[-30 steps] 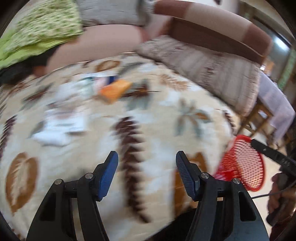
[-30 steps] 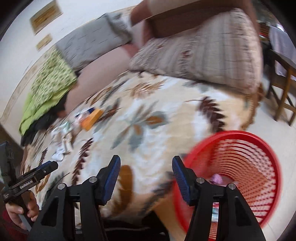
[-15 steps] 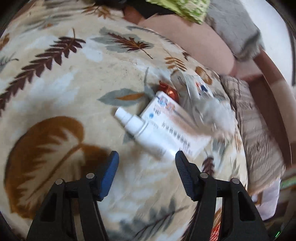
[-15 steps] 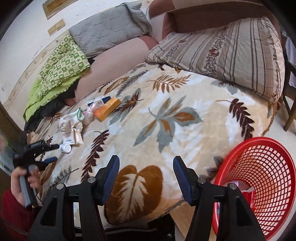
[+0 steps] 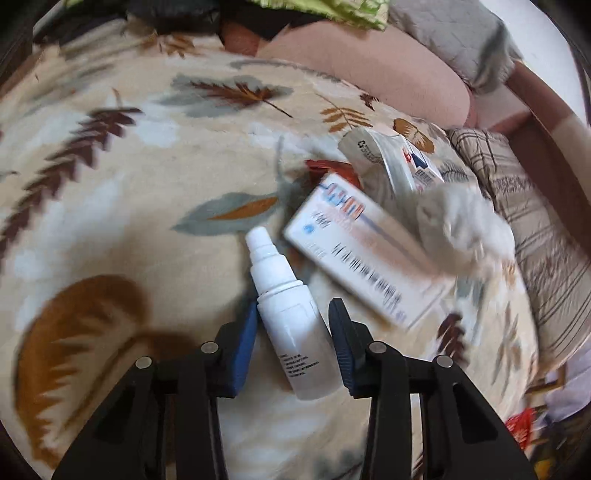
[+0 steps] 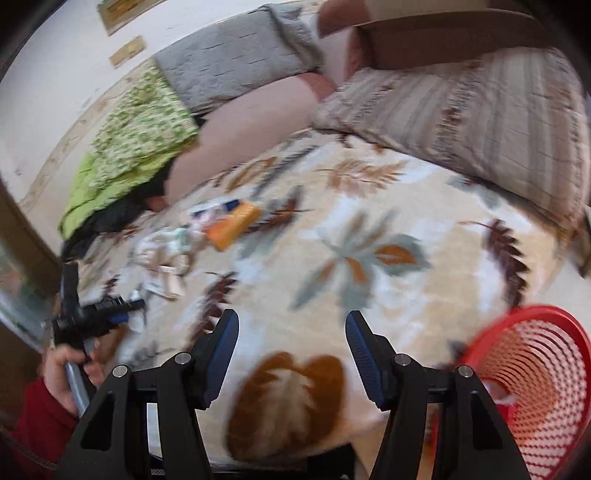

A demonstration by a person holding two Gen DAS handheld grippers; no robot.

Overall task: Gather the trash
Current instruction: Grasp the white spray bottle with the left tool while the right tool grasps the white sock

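You are looking across a bed spread with a cream blanket printed in brown, rust and grey-blue leaves. Beyond the blanket a long pink bolster lies along a pale wall, and on that wall hang two small framed plaques. Over the bolster you see a grey quilted throw, and left of it a green patterned cloth. Right of the bolster sits a striped beige cushion under a brown headboard. Soft daylight fills the room

Right hand-held gripper agape over leaf-print blanket, red basket at right
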